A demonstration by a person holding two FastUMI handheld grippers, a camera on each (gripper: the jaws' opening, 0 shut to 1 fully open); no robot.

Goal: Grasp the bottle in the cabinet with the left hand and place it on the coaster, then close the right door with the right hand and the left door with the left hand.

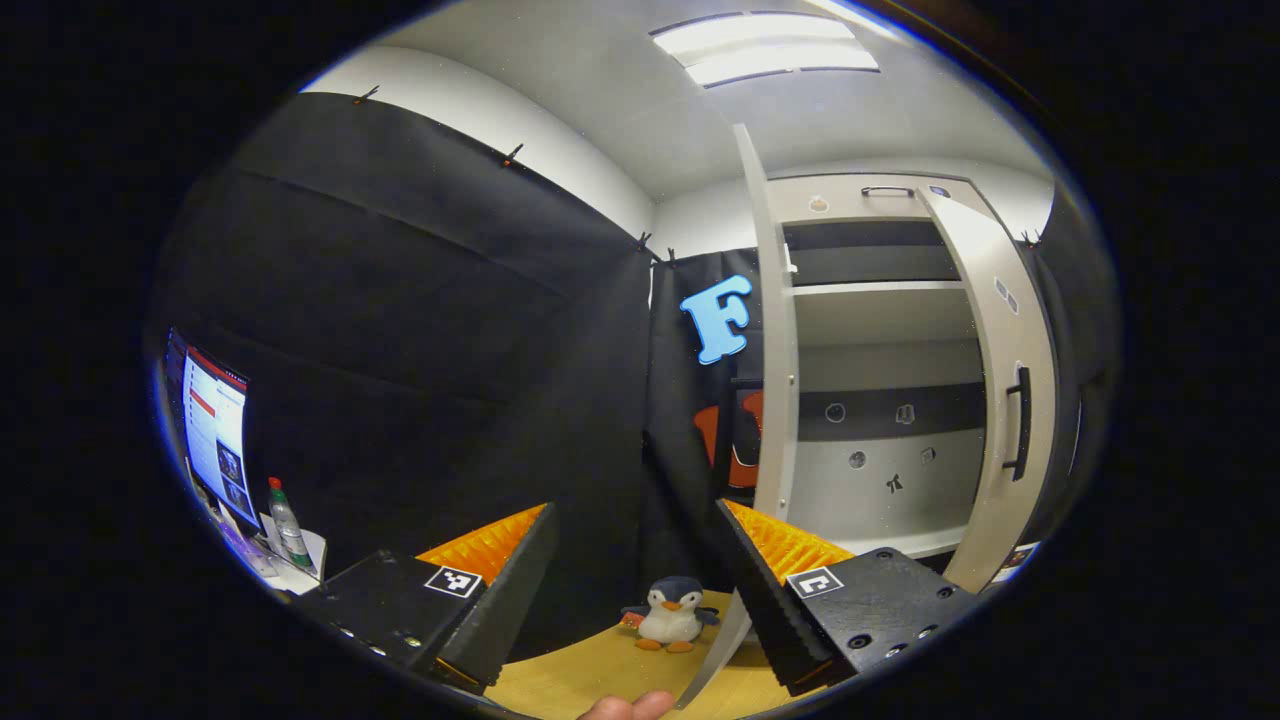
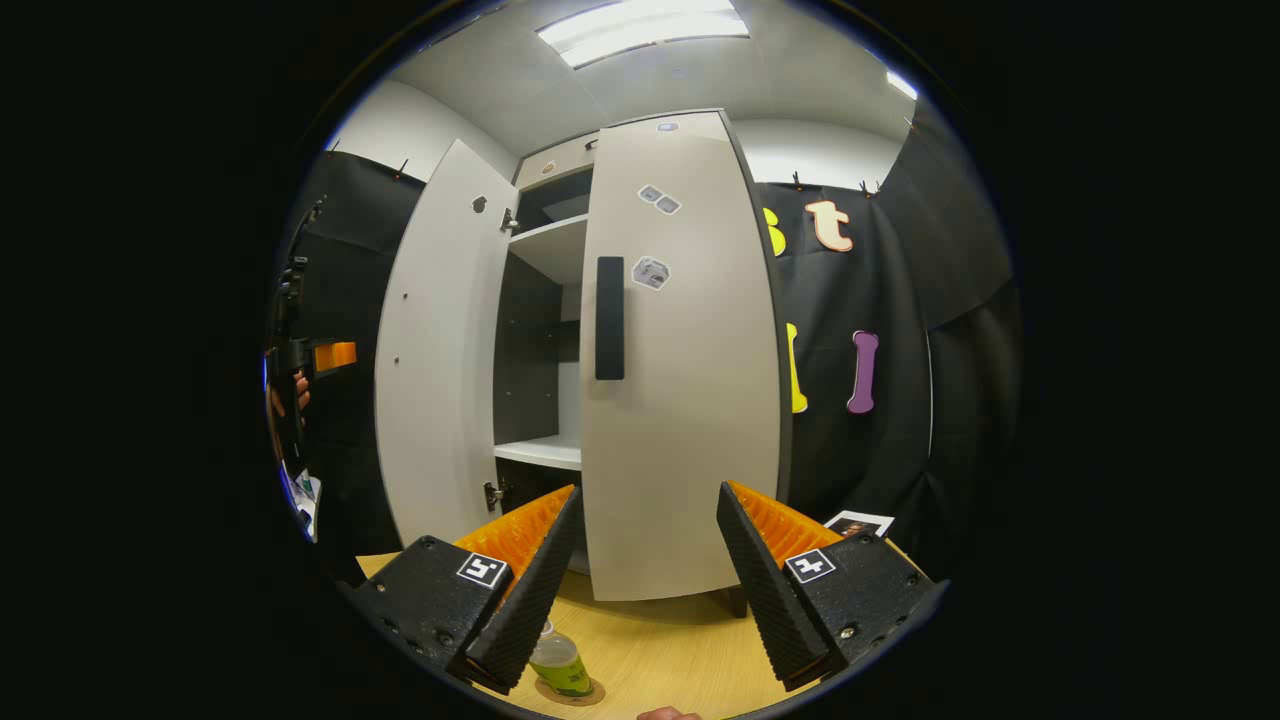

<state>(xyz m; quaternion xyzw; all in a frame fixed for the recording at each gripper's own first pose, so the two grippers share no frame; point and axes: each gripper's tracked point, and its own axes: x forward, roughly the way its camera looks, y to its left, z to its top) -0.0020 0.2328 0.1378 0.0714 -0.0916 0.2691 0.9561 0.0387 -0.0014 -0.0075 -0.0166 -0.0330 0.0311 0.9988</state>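
On the wooden desk (image 2: 680, 650) the bottle (image 2: 558, 660) sits on its coaster (image 2: 570, 692), near the front edge. Both cabinet doors stand ajar, right door (image 2: 680, 380) nearly shut. Right gripper (image 2: 645, 560) and left gripper (image 1: 635, 575) have jaws spread, empty; a careless low swing could topple that bottle.

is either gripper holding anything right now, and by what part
Nothing is held: the left gripper and right gripper both have open jaws, and the bottle stands on the coaster.

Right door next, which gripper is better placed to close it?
Right. The right gripper is open and faces the right door close ahead; the bottle already stands on the coaster.
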